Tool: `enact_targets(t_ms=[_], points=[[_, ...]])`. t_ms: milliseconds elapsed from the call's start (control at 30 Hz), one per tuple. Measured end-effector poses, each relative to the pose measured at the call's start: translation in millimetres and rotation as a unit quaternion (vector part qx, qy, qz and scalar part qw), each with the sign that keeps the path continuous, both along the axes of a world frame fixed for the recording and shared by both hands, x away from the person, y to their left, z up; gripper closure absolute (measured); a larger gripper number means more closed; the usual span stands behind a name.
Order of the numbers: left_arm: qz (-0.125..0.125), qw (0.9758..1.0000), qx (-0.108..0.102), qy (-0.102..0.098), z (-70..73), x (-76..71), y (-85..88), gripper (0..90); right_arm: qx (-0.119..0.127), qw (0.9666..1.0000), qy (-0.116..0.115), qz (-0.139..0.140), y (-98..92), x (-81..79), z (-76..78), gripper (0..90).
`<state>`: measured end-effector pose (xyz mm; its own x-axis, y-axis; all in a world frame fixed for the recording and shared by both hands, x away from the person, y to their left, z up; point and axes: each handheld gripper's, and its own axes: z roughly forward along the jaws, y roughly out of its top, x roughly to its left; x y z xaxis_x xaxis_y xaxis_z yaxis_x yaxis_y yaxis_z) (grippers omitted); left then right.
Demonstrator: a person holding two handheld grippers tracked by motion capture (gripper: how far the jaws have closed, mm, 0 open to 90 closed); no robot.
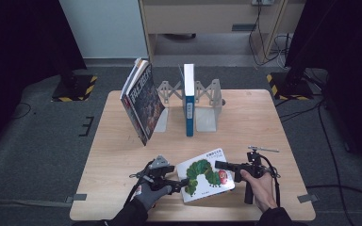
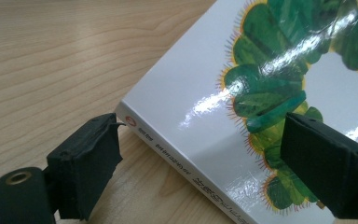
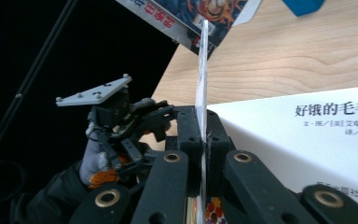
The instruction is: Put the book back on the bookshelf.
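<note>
Caterpillar book [image 1: 206,175] flat on table [image 1: 264,122], near front edge, between two grippers. Left gripper [image 1: 181,182] at book's left edge, right gripper [image 1: 219,165] at right edge.

Left gripper view: jaws spread wide around book [image 2: 242,116] corner, not pinching.

Right gripper view: jaws pressed together on thin book cover [image 3: 202,70], lifted up on edge.

Left gripper [image 1: 183,181]: black frame, black block-shaped pads [image 2: 89,161], brass-coloured rivets at the linkage pivots. A grey three-cornered plate [image 3: 94,91], studded with small screws, sits on top. A black cable trails from the body.

Right gripper [image 1: 218,165]: black linkage arms with brass-coloured rivets [image 3: 172,157], black pistol-style handle, a short metal rod on top, black cable.

Left hand [image 1: 152,194]: grey glove with orange markings, dark sleeve. Right hand [image 1: 259,187]: ungloved, dark sleeve.
</note>
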<state>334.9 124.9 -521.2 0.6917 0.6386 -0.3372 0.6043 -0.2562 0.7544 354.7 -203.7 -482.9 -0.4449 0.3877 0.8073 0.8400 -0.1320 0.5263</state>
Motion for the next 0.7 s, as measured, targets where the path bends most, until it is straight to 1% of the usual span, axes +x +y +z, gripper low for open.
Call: enact_targets(t_ms=[67, 200, 233, 300, 367, 433, 533, 667, 700], points=[[0.000, 1.0000, -0.003, 0.003, -1.7, 0.0, -1.4, 8.2, 0.000, 1.0000, -0.004, 0.002, 0.5, -0.4, 1.0, 89.4], [0.000, 0.9998, -0.013, 0.012, -4.0, 1.6, -1.1, 7.9, -0.001, 1.0000, -0.008, 0.002, -0.6, -0.5, 1.1, 89.4], [-0.002, 0.9997, -0.018, 0.017, -5.4, 1.9, -1.3, 7.3, 0.000, 1.0000, -0.009, 0.002, -0.7, -0.4, 1.3, 89.4], [-0.004, 0.9995, -0.022, 0.020, -7.1, 1.8, -2.2, 5.6, 0.000, 0.9999, -0.012, 0.004, -1.0, -0.7, 2.4, 89.4], [-0.014, 0.9996, -0.020, 0.016, -8.4, 1.3, -4.4, 4.4, -0.001, 0.9999, -0.016, 0.005, -1.7, -0.7, 2.9, 89.4], [-0.022, 0.9994, -0.020, 0.019, -10.4, 0.9, -6.8, 1.8, -0.001, 0.9998, -0.021, 0.005, -2.3, -0.7, 2.7, 89.4], [-0.031, 0.9988, -0.031, 0.023, -12.8, 2.3, -9.3, 0.9, -0.003, 0.9997, -0.024, 0.005, -2.7, -0.5, 2.2, 89.4], [-0.036, 0.9968, -0.052, 0.048, -15.6, 5.5, -11.2, 2.8, -0.009, 0.9998, -0.019, 0.002, -3.3, -0.3, 1.1, 89.3], [-0.036, 0.9966, -0.054, 0.050, -16.2, 6.1, -11.3, 3.2, -0.009, 0.9997, -0.023, 0.001, -3.6, 0.0, 0.2, 89.3]])
